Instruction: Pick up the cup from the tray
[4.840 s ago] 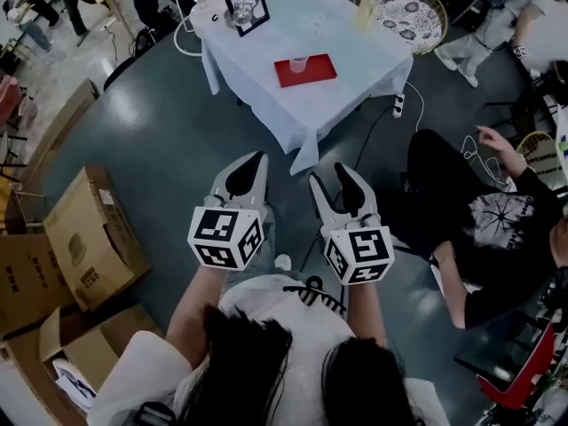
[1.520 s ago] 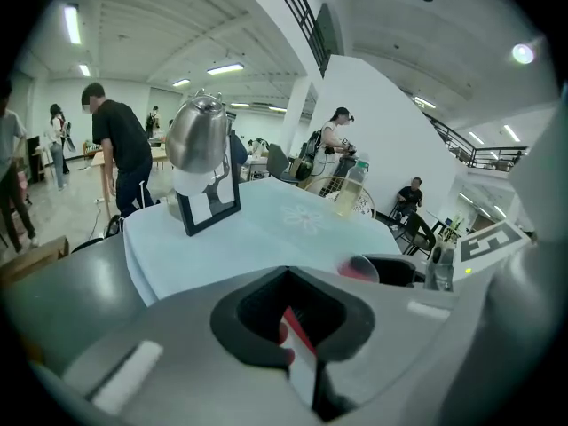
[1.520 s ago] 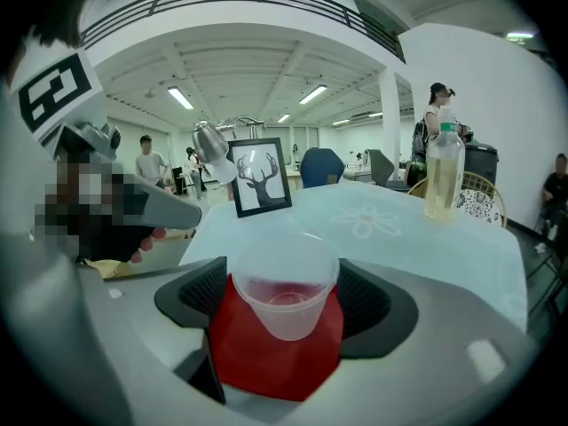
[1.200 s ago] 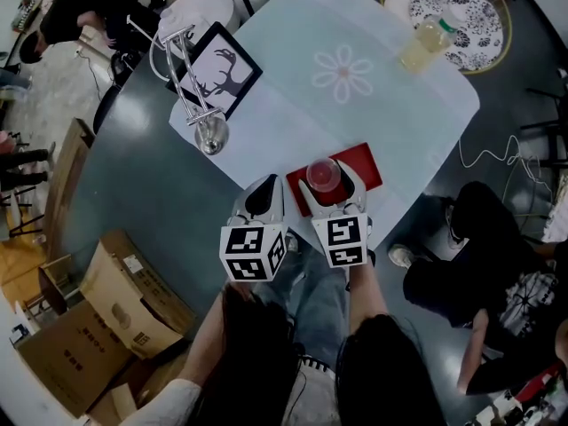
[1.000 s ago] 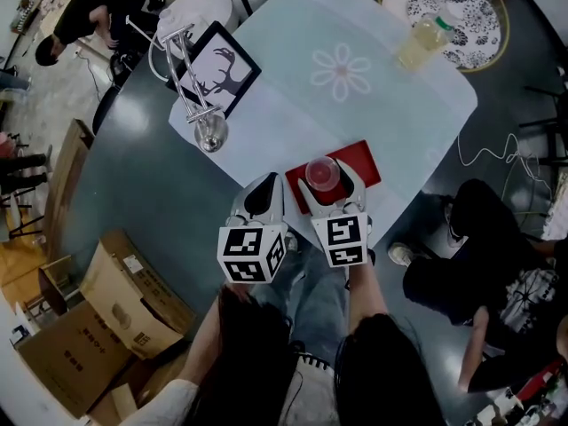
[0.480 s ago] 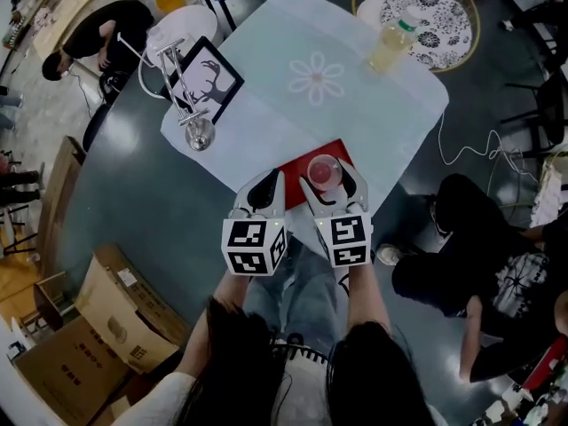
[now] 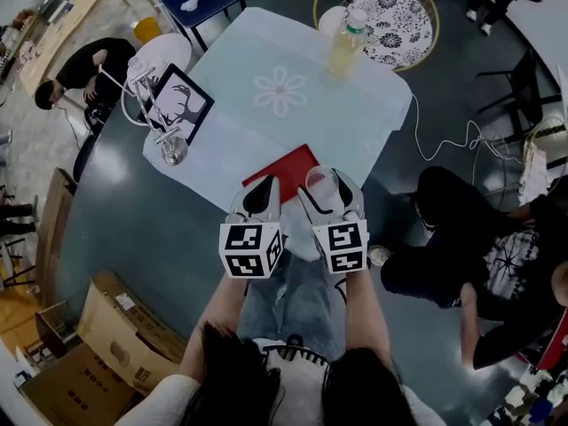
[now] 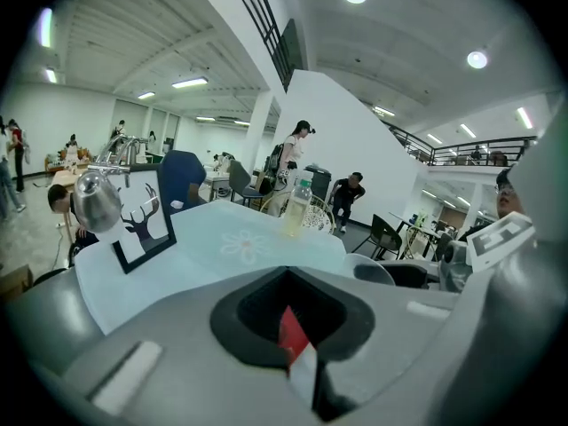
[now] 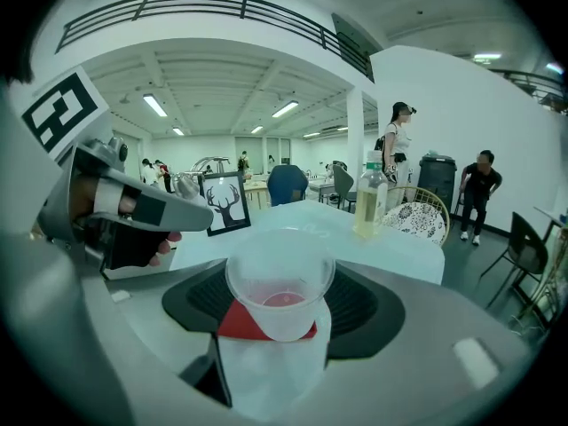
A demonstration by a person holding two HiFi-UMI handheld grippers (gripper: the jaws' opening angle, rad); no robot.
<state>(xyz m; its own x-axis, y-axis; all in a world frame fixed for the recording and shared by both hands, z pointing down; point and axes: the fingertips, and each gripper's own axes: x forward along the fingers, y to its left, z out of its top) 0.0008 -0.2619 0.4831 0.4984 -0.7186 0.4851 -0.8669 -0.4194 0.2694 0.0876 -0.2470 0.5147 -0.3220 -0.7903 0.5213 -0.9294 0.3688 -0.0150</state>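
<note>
Right gripper view gives us the story straight away: the clear plastic cup (image 9: 280, 284) sits upright between the jaws of the right gripper (image 7: 330, 187), which stand fairly wide and close on its walls from both sides. The red tray (image 7: 286, 169) shows beneath and behind the cup's base. From the head view the cup looks to be off the tray and hanging near its right corner, over the near edge of the cloth-covered surface (image 7: 364, 118). I'd call the pick made, with the lift the job in hand. The left gripper (image 7: 259, 204) hangs just beside it, jaws brought together on nothing, only a sliver of red tray visible through the gap. To do this well, the squeeze needs to be just enough, since a thin plastic cup like this will likely buckle or pop out if pinched harder. The rim should stay level too. There is a pink tint at the bottom, and I can't tell whether that's liquid or just the tray showing through, so treat it as something that could spill. Best to lift straight and smoothly, with no wrist roll, and leave the left gripper off to its own side so the two don't knock. The bottle (image 7: 346, 47) and framed deer picture (image 7: 182, 103) stand well apart, so they're no worry.
</note>
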